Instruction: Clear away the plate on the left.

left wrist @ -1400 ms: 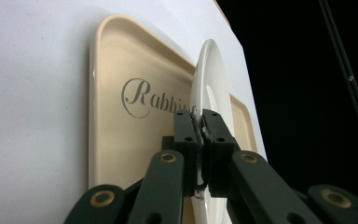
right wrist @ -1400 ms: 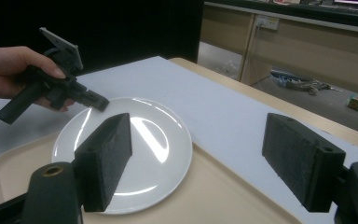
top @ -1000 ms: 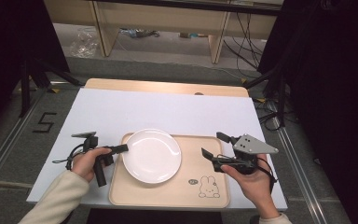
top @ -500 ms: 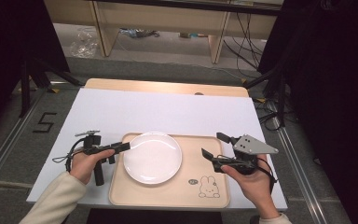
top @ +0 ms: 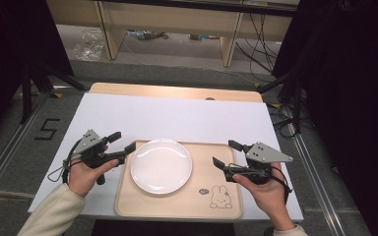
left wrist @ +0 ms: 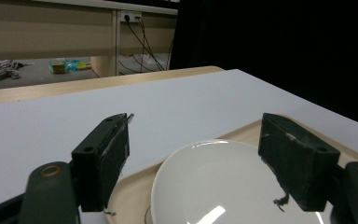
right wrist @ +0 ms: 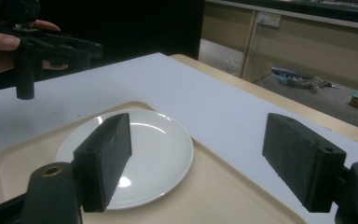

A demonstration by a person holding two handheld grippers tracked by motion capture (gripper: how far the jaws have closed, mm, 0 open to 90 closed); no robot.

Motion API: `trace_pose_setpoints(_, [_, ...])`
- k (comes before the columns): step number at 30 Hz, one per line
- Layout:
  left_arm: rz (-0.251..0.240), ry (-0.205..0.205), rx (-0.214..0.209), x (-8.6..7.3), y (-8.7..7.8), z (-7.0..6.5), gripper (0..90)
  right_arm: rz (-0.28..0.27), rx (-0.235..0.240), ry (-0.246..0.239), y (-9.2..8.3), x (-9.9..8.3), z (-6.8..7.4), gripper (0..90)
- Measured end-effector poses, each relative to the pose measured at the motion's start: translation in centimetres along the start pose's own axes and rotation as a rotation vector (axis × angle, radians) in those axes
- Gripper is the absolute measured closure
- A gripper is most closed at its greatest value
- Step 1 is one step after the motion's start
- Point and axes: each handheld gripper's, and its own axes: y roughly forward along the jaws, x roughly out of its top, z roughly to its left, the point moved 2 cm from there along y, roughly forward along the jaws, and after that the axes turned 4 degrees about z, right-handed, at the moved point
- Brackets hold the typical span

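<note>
In the high view, a white plate [top: 161, 165] lies flat on the left part of a beige tray [top: 211, 206], which sits on the near side of the white-covered worktop [top: 177, 115]. A rabbit drawing [top: 220, 197] marks the tray's near right corner. The left gripper [top: 123, 143] is held just off the plate's left rim, clear of it, with its jaws apart; they have just been opening, and nothing is between them. The right gripper [top: 228, 153] hovers over the tray's right part, well apart from the plate, its jaws spread wide and empty.

In the left gripper view, the two black jaws stand far apart with only air between them. Below and beyond them lies the plate [left wrist: 223, 186] on the tray [left wrist: 130, 198], untouched by either pad, and the worktop [left wrist: 121, 100] stretches away behind.

In the right gripper view, the jaws again stand wide apart and hold nothing. The plate [right wrist: 149, 154] rests on the tray [right wrist: 223, 193] ahead of the left-hand jaw. Farther off, at the upper left, a hand [right wrist: 0, 42] carries the left gripper [right wrist: 91, 49] above the worktop [right wrist: 205, 102].
</note>
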Motion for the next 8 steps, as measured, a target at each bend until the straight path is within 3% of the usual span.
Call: trace_pose_setpoints(8, [0.019, -0.008, -0.004, 0.01, 0.10, -0.07, 15.1, -0.002, -0.003, -0.008, 0.03, 0.00, -0.07, 24.8])
